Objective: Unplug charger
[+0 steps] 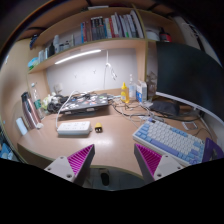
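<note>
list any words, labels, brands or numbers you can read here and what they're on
None can be read.
Book spines on the shelf: print too small to read.
Keyboard: key legends blurred.
White power strip: no marking legible.
Bottles: labels unreadable.
The gripper shows no text; its jaws stand open.

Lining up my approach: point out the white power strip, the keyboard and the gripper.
white power strip [73, 128], gripper view, middle of its top face.
keyboard [170, 139], gripper view, centre of the keys.
gripper [113, 160], gripper view, midway between its open fingertips.
</note>
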`<state>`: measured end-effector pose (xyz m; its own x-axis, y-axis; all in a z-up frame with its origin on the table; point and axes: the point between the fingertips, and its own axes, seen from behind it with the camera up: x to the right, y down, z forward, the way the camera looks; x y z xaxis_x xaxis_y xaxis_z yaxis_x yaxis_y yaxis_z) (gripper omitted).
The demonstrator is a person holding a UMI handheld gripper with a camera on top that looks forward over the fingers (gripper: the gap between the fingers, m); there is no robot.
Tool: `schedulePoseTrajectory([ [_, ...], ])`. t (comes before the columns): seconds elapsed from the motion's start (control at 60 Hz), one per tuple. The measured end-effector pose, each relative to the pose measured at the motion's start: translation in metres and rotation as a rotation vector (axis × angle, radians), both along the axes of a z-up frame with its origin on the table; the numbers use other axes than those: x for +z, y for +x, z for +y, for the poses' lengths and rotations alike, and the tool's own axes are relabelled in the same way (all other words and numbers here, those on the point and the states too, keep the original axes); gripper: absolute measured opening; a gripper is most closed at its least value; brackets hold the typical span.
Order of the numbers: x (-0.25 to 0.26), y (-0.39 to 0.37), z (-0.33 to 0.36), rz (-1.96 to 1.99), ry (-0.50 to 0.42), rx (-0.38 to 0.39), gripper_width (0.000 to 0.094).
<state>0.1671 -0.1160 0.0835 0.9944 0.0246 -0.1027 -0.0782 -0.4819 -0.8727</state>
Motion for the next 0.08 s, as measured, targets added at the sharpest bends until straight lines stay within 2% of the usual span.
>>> schedulePoseTrajectory([
  [0.083, -0.007, 0.014, -0.004, 0.016, -0.021, -0.024, 0.0874],
])
